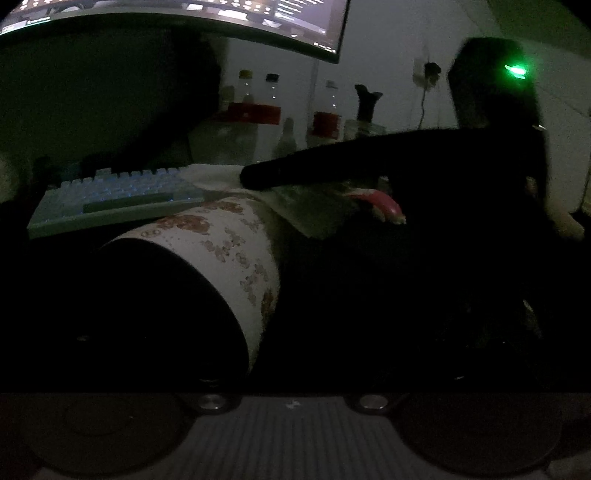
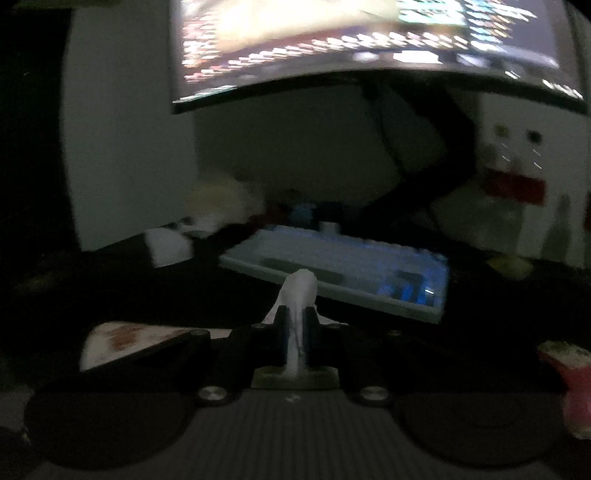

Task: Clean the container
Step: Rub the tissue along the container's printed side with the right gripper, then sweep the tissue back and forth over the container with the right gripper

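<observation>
Here we see a dim desk [image 1: 332,295] with keyboard [image 1: 114,199] and monitor [image 1: 184,14]; the right gripper [image 2: 295,325] pinches a white cloth [image 2: 299,288], the stained container [image 1: 221,251] lies sideways by our left gripper, whose jaws we cannot make out.

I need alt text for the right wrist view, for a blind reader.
The right tongs are shut on a white tissue in a dim room. Behind lie a keyboard and a lit monitor; a stained white container is at lower left.
</observation>
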The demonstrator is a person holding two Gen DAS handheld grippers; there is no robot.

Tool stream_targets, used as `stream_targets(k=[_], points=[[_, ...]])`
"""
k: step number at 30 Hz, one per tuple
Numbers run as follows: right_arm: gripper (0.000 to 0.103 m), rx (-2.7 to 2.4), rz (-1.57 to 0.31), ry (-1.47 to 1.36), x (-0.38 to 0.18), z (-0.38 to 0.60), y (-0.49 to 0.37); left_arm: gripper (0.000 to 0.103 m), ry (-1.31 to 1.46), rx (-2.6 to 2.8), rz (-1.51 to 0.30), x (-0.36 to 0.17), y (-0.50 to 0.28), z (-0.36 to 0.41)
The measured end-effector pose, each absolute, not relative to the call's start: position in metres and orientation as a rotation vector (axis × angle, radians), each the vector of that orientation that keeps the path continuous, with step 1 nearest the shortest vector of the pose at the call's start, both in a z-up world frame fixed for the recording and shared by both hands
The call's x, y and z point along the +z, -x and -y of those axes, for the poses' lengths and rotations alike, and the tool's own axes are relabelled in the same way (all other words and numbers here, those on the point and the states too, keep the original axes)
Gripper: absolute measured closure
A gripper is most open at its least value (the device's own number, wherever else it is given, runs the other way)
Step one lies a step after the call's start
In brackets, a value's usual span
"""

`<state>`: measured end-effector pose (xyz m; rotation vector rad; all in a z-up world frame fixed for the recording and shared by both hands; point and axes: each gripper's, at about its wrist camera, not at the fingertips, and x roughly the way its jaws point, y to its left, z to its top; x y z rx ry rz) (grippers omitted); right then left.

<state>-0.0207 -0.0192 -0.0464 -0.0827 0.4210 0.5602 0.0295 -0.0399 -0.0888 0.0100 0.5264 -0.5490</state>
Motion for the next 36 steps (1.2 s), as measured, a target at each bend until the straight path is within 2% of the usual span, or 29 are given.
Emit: stream_targets(k=[6, 13, 23, 32, 36], points=[[0.092, 0.794, -0.427, 0.06, -0.041, 0.008, 0.035, 0.0, -0.014, -0.536, -0.523, -0.091, -0.027, 0.036], [0.091, 0.533, -0.468, 0.05, -0.044, 0.031, 0.009, 0.0, -0.023, -0.515, -0.519, -0.091, -0.029, 0.032], [0.09, 0.809, -0.428, 0.074, -0.041, -0.002, 0.036, 0.0, -0.036, -0.503, -0.517, -0.092, -0.029, 0.029], [0.09, 0.563, -0.462, 0.05, -0.044, 0.02, 0.01, 0.0, -0.046, -0.502, -0.511, -0.093, -0.027, 0.03], [0.091, 0.688, -0.408, 0.057, -0.048, 0.005, 0.033, 0.0, -0.055, -0.494, -0.504, -0.093, -0.027, 0.032]])
